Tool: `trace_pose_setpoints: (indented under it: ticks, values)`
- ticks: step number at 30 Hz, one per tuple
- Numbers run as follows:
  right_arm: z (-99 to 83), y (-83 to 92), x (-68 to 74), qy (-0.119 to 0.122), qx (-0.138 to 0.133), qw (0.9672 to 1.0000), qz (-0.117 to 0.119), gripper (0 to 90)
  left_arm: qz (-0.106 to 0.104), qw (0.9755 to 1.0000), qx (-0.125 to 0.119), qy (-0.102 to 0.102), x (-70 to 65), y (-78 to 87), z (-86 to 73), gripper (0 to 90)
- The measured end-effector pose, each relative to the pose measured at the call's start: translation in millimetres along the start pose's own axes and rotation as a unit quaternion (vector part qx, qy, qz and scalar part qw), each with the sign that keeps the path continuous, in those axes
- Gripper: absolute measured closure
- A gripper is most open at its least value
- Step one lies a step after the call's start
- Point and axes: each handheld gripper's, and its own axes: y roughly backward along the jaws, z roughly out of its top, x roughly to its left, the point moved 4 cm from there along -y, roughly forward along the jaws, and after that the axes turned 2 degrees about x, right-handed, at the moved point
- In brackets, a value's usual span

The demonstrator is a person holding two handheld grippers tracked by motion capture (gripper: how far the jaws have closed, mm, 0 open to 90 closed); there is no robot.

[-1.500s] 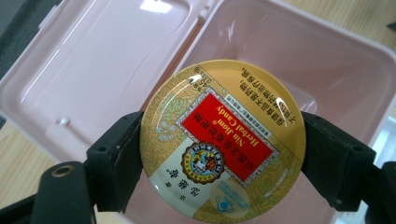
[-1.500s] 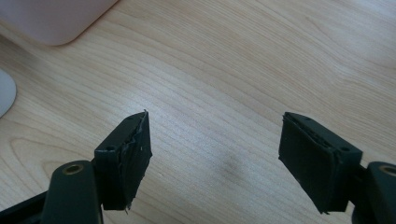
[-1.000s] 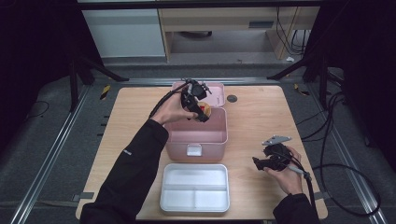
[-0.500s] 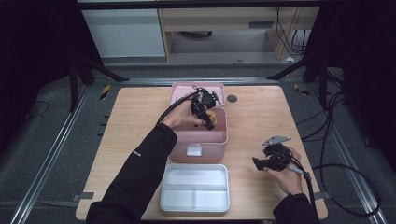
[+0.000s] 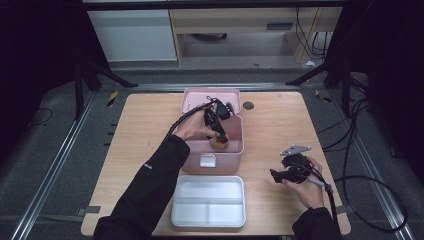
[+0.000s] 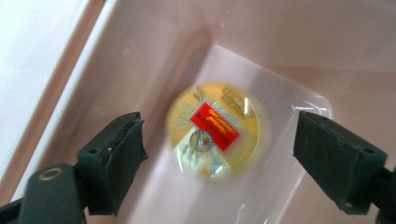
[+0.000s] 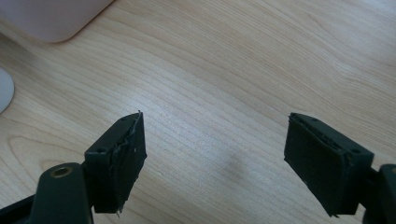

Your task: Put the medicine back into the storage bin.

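Left hand-held gripper (image 5: 220,136): reaching down into pink bin (image 5: 235,131); jaws have just been opening, now wide apart, gripping nothing.
Round yellow item (image 6: 213,131): red label on top, blurred – lies on bin floor between the left jaws, touching neither.
Right hand-held gripper (image 5: 278,174): low over bare desk (image 5: 140,130), front-right, well apart from bin; jaws have just been opening, now wide – nothing between them but wood.
White tray (image 5: 209,201): two-compartment, just in front of bin, near desk's front edge.
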Motion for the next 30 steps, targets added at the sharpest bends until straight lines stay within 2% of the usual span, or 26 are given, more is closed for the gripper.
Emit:
trace_pose_setpoints:
  ticks: [4,6,7,10,12,13,14,18,22,24,26,28,30]
  values:
    - [0.1,-0.1,0.3,0.001,0.001,1.0,-0.001,20.3,0.001,1.0,-0.007,0.0,-0.7,8.4,-2.3,14.2]
    - [0.4,0.3,0.4,0.001,0.001,1.0,-0.001,20.6,0.003,0.9998,-0.02,0.0,-2.6,16.8,-4.2,14.2]
    - [0.6,0.7,0.6,0.0,0.0,1.0,-0.001,20.8,0.003,0.9992,-0.039,-0.002,-3.9,24.7,-6.5,16.2]
    - [1.1,1.1,0.6,0.001,-0.003,1.0,-0.002,21.6,0.003,0.9986,-0.053,0.001,-5.8,33.4,-10.5,18.0]
    - [1.5,1.5,1.1,0.002,-0.004,1.0,-0.001,22.5,0.012,0.9982,-0.06,-0.003,-7.2,44.2,-16.2,18.0]
    - [2.0,1.6,1.8,0.004,-0.006,1.0,-0.001,23.0,0.019,0.9973,-0.071,-0.003,-8.4,54.3,-20.6,20.2]
    - [2.0,1.6,1.8,0.004,-0.006,1.0,-0.001,23.0,0.019,0.9973,-0.071,-0.003,-8.4,54.3,-20.6,21.2]
    - [2.8,1.7,2.4,0.006,-0.006,1.0,0.0,23.8,0.038,0.9946,-0.097,-0.007,-13.5,79.6,-32.6,23.8]
    - [3.7,2.8,2.8,0.007,-0.01,0.9999,0.0,25.5,0.061,0.9922,-0.108,-0.012,-17.8,98.2,-46.9,25.0]
    - [4.4,3.5,3.3,0.007,-0.013,0.9999,0.0,26.9,0.063,0.99,-0.126,-0.006,-19.8,105.9,-54.7,27.3]
    - [5.3,4.4,4.1,0.009,-0.016,0.9998,0.002,28.4,0.064,0.9883,-0.138,-0.009,-21.6,112.2,-63.4,29.5]
    - [6.3,5.6,5.1,0.01,-0.02,0.9997,0.004,29.4,0.075,0.9878,-0.136,-0.011,-22.3,118.1,-72.8,29.1]
    - [7.3,6.7,5.9,0.013,-0.025,0.9996,0.007,30.9,0.084,0.9861,-0.143,-0.009,-22.7,125.2,-82.8,29.3]
